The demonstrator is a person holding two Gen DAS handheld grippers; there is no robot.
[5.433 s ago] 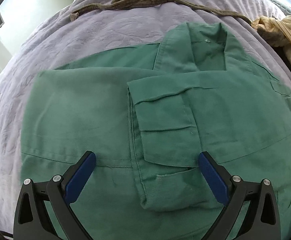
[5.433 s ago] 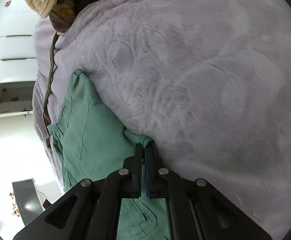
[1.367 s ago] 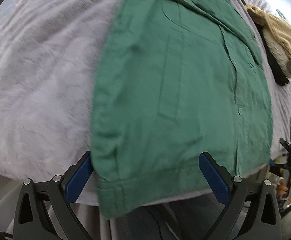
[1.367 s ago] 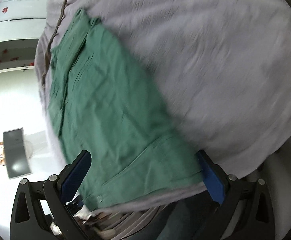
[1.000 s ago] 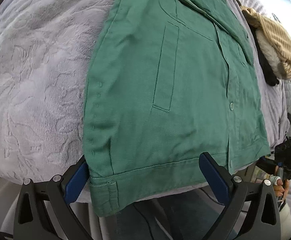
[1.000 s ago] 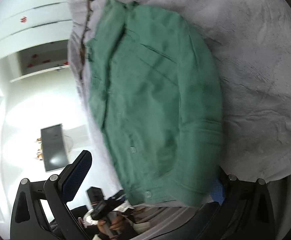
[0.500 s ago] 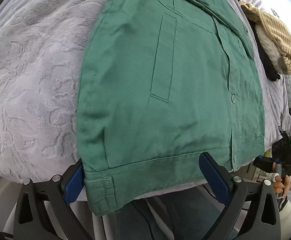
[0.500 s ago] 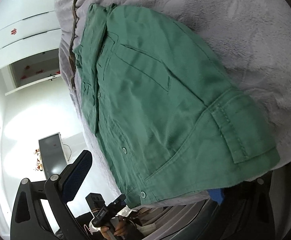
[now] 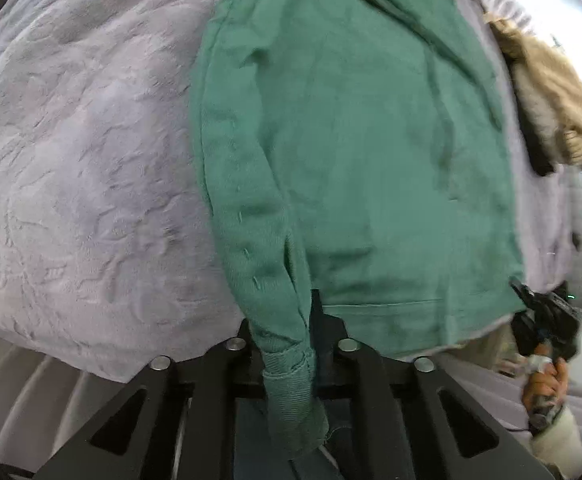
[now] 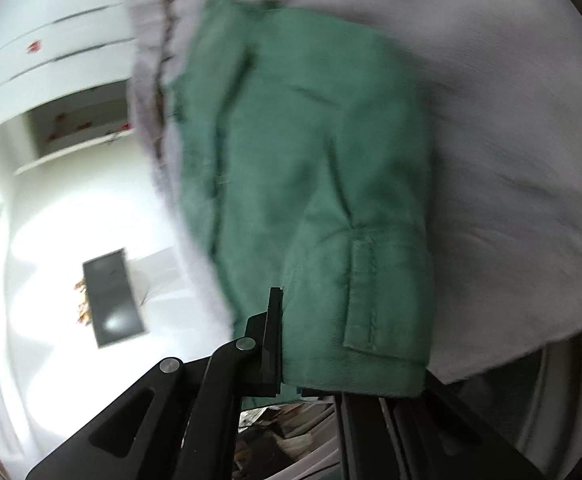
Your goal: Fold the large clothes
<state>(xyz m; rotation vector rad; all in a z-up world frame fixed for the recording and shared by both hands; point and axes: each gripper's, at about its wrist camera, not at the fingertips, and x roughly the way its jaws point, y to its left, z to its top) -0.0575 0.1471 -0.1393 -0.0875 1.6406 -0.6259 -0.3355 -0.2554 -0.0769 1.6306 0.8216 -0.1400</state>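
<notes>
both tools, left [image 9: 291,312] and right [image 10: 291,320], just closed, now clamping green shirt [image 9: 363,160] hem.

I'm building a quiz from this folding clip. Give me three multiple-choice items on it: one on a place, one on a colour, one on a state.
1. Where does the green jacket lie?
A. on a lilac blanket
B. on a wooden floor
C. on a hanger

2. What colour is the knitted garment beyond the jacket?
A. red
B. tan
C. blue

3. How is the left claw?
A. wide open above the cloth
B. shut on the jacket's hem corner
C. holding a cup

Answers: 1 A, the lilac blanket spreads out under the jacket. 2 B, it is tan and cream. 3 B, its jaws have just been closing and now pinch green cloth.
</notes>
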